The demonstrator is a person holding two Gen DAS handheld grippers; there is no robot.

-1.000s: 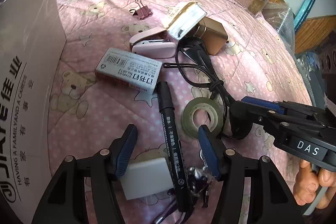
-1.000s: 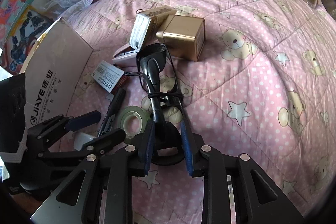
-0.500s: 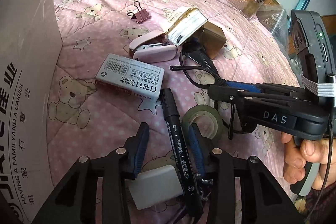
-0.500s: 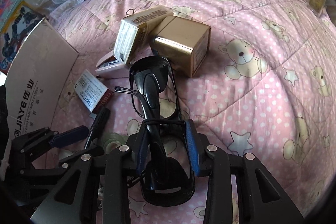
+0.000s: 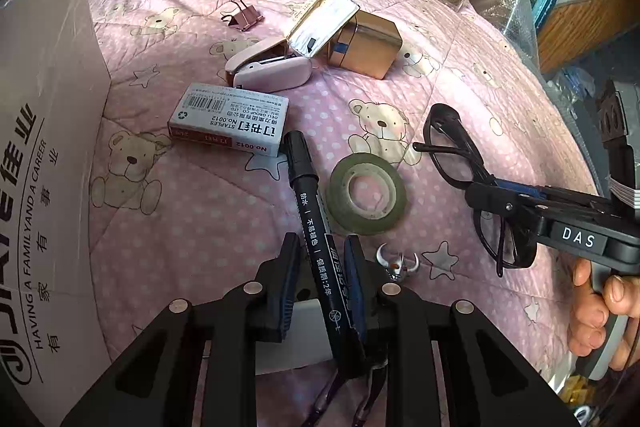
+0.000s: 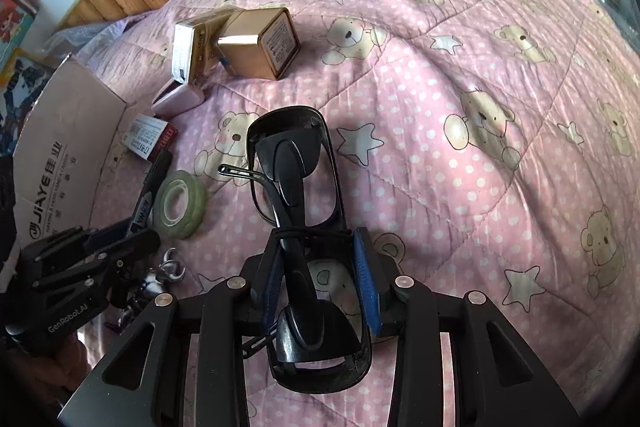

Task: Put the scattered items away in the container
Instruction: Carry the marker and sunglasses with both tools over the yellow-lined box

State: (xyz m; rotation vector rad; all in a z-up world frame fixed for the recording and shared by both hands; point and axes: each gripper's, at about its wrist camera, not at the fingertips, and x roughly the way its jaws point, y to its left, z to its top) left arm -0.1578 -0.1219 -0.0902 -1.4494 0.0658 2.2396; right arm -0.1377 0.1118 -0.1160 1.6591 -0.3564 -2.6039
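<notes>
Left hand-held gripper (image 5: pixel 322 281): blue pads drawn in close on either side of the black marker (image 5: pixel 314 227); right pad touches the barrel, a thin gap shows at the left pad, so a firm clamp cannot be confirmed. Marker lies lengthwise between the fingers, cap end pointing away toward the staples box (image 5: pixel 229 119).

Right hand-held gripper (image 6: pixel 320 275): pads pressed against the folded black glasses (image 6: pixel 294 195), clamped on them. In the left wrist view the glasses (image 5: pixel 472 179) hang from that gripper, raised off the quilt, well to the right of the tape roll (image 5: pixel 366 193).

Bed quilt (image 5: pixel 192 211), pink with bears and stars, carries the rest:
- tape roll just right of the marker
- pink stapler (image 5: pixel 272 71) beyond the staples box
- gold tin (image 5: pixel 366 45) with a foil-edged packet (image 5: pixel 322 23) leaning against it and over the stapler
- pink binder clip (image 5: pixel 242 15) farther back
- small silver horned figure (image 5: pixel 398 263) just beside the left gripper's right finger
- white block (image 5: pixel 308 335) under the left gripper

Cardboard box (image 5: pixel 44 163), printed flap upright, stands at the left edge of the bed. Person's fingers (image 5: pixel 592 311) wrap the right gripper's handle.
</notes>
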